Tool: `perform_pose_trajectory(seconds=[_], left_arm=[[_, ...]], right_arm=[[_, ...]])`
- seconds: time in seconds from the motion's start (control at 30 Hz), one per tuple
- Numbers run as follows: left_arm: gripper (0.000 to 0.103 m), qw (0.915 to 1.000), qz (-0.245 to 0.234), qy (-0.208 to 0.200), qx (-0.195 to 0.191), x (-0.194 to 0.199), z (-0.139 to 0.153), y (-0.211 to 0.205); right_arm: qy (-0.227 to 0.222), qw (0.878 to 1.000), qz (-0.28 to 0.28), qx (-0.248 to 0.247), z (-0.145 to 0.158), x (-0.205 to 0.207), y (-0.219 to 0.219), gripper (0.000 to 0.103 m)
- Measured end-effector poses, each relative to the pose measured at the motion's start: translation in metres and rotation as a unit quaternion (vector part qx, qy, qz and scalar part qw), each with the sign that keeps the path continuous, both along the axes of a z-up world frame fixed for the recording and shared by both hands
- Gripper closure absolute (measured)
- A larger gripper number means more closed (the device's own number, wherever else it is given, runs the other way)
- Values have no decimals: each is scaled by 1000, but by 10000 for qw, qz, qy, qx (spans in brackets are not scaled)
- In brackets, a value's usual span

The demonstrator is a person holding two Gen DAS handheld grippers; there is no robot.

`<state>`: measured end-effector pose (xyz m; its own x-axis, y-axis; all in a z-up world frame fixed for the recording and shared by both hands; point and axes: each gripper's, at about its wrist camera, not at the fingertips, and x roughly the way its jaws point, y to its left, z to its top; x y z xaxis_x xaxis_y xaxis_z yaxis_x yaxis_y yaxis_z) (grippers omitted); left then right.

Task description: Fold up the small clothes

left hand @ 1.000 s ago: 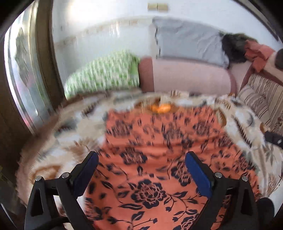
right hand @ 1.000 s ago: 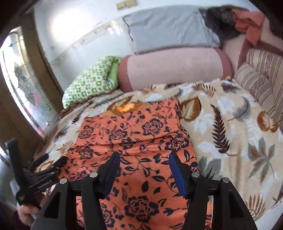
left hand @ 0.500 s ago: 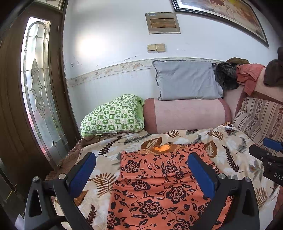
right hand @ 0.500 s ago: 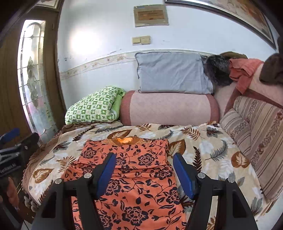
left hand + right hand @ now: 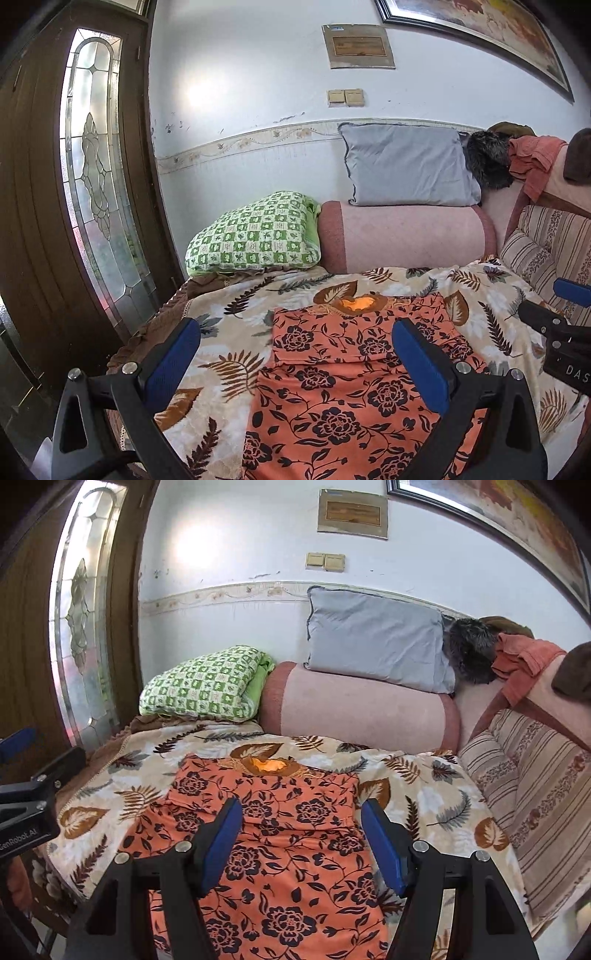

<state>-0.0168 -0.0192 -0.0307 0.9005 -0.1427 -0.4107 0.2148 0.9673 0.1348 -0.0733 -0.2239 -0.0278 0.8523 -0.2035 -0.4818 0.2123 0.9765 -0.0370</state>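
Fingers of both grippers, left gripper (image 5: 295,363) and right gripper (image 5: 301,843), are now raised (open, empty) above the orange garment (image 5: 354,387), neckline at 12 o'clock.

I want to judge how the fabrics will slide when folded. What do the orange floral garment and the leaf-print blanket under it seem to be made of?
The orange floral garment looks like thin, smooth woven or knit cloth: it lies flat with a crisp fold line. The leaf-print blanket looks like plush fleece: soft, matte, slightly fuzzy surface. Exact fibres cannot be told.

left wrist: looks down-forward over bed (image 5: 229,321) | right wrist: same, from its right | shared: orange garment (image 5: 343,387)
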Motion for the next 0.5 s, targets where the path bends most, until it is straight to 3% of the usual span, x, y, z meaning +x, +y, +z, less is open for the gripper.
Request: perform_pose_trajectory(seconds=[0.13,0.23,0.5], left_arm=[[0,9998,-6,160,88,4,-13,5],[0,9978,-49,637,173,14,-38,16],[0,9799,997,1614,618,33,-116,99]], right_arm=[[107,9999,-68,2,-1,1,-2,32],[346,9993,-117,-37,-10,6,-5,32],[1095,9933,-331,184,-68,3,-46,32]])
